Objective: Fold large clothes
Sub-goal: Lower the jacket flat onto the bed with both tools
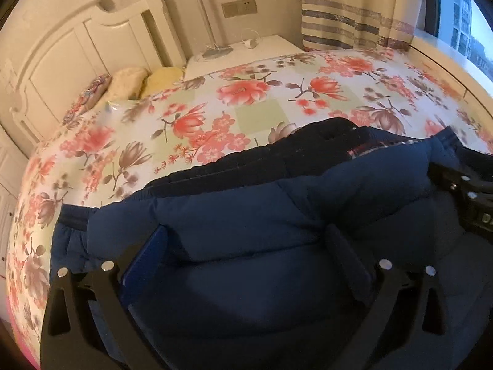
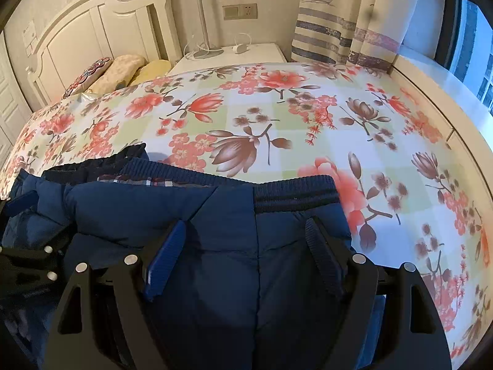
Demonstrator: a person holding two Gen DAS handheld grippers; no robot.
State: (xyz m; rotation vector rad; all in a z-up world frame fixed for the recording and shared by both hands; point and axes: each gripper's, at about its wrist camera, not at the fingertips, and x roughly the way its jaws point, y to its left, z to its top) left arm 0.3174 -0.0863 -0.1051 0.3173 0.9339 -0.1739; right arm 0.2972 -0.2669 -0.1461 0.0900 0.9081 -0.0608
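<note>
**Padded jacket part-folded on the bed, both grippers spread**

The left hand-held gripper (image 1: 246, 246) hovered over the near-left part of the dark navy padded jacket (image 1: 246, 215), its two fingers spread wide with quilted cloth lying between them but not pinched by the pads. The jacket lay on the bed's floral red-and-green sheet (image 1: 215, 101), at the near edge, with a plaid lining strip and ribbed dark hem showing along its far side. That bunched far edge suggested one fold had already been laid over, though the layers looked puffy and uneven.

To the right, the right hand-held gripper (image 2: 246, 246) sat above the jacket's right end near the ribbed navy cuff band (image 2: 295, 194), fingers likewise spread apart and gripping nothing.

By my judgement the garment was about midway: gathered into a broad band, released, yet still wanting another fold and some flattening. How the near portion lay could not be told.
</note>
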